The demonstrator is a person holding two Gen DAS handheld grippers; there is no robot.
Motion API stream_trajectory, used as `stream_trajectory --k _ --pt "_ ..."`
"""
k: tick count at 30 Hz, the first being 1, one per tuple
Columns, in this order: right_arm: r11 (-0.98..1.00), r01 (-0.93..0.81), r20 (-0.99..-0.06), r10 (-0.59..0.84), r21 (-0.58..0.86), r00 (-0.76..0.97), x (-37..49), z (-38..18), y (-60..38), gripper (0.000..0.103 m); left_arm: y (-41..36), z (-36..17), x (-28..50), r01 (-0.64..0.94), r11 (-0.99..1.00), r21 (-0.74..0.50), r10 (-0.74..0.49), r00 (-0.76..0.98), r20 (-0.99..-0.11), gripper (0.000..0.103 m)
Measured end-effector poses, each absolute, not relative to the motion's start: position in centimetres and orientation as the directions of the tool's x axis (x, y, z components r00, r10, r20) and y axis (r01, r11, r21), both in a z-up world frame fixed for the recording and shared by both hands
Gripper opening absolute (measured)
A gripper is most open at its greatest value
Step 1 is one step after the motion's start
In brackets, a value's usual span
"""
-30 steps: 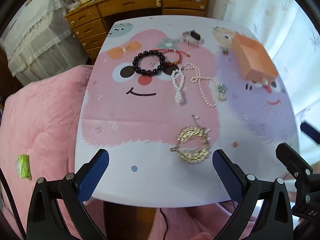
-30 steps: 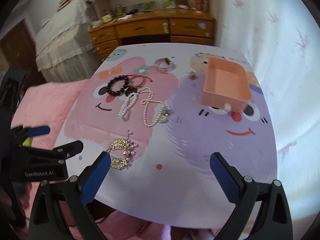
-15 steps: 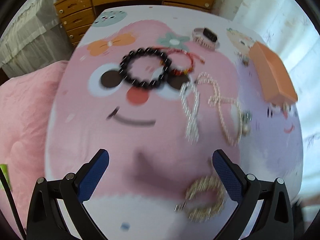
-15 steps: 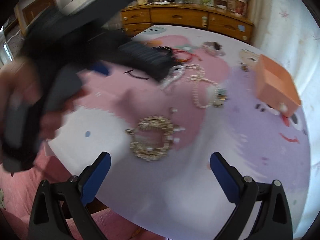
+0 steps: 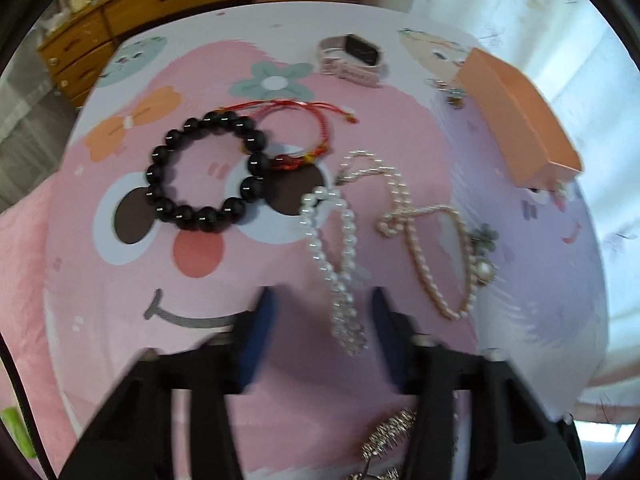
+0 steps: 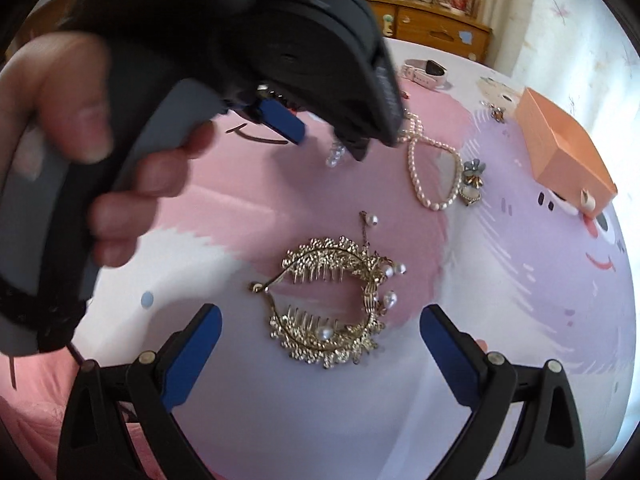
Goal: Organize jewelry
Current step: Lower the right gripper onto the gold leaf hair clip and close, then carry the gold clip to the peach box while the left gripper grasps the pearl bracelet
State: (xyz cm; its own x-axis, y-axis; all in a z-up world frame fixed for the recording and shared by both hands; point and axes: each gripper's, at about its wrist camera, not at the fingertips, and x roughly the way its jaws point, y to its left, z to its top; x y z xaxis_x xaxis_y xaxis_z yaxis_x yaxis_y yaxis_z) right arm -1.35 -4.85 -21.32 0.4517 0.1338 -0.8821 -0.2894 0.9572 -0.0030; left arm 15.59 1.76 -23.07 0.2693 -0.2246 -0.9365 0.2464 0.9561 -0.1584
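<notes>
Jewelry lies on a cartoon-printed table. In the left wrist view my left gripper (image 5: pixel 322 316) is open, its jaws partly narrowed around the lower end of a white pearl bracelet (image 5: pixel 334 256). A black bead bracelet (image 5: pixel 206 170), a red string bracelet (image 5: pixel 304 136), a thin pearl necklace (image 5: pixel 428 236), a brooch (image 5: pixel 482 256) and a pink watch (image 5: pixel 352 60) lie beyond. The orange box (image 5: pixel 516 120) stands at the right. In the right wrist view my right gripper (image 6: pixel 320 344) is open around a gold hair comb (image 6: pixel 328 300). The left gripper (image 6: pixel 320 136) shows there above the table.
A wooden dresser (image 5: pixel 160 4) stands behind the table. A pink blanket (image 5: pixel 20 280) lies at the left. A white curtain (image 6: pixel 580 40) hangs at the right. The orange box (image 6: pixel 560 148) sits near the table's right edge.
My left gripper has moved forward over the table to the white pearl bracelet and its jaws have narrowed. My right gripper has moved forward to the gold hair comb.
</notes>
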Motion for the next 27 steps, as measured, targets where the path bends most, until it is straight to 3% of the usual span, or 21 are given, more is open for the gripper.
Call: stream_trajectory --k 2,8,11,12,13,14,27 --pt "0.962 -0.274 -0.883 0.125 -0.004 0.453 -1.0 -21.5 -4.6 0.089 1.9 -22.9 15.6 0.265 0.947 -0.183 -0.256 0.271 -0.928 0.01" --pt "0.964 -0.26 -0.875 0.082 -0.052 0.477 -0.4 -21.7 -3.6 0.059 2.6 -21.2 15.7 0.323 0.9 -0.294 -0.393 0.307 -0.867 0.008" --pt "0.969 -0.244 -0.879 0.08 -0.042 0.47 0.1 -21.7 -3.5 0.059 2.8 -20.4 15.5 0.337 0.889 -0.309 -0.416 0.315 -0.853 0.008" --pt "0.972 -0.232 -0.878 0.089 -0.026 0.47 0.1 -21.5 -3.7 0.055 3.0 -20.0 15.4 0.34 0.886 -0.316 -0.425 0.318 -0.848 0.008" --pt "0.977 -0.215 -0.873 0.102 -0.003 0.476 0.2 -21.1 -4.0 0.046 3.1 -19.7 15.4 0.34 0.885 -0.319 -0.428 0.32 -0.845 0.008" --pt "0.981 -0.192 -0.878 0.1 0.01 0.468 0.5 -21.0 -4.4 0.011 3.3 -19.3 15.4 0.34 0.884 -0.322 -0.432 0.325 -0.842 0.008" --pt "0.989 -0.07 -0.851 0.147 0.129 0.504 1.8 -18.0 -9.2 0.009 5.1 -15.5 15.0 0.332 0.885 -0.326 -0.444 0.389 -0.807 0.006"
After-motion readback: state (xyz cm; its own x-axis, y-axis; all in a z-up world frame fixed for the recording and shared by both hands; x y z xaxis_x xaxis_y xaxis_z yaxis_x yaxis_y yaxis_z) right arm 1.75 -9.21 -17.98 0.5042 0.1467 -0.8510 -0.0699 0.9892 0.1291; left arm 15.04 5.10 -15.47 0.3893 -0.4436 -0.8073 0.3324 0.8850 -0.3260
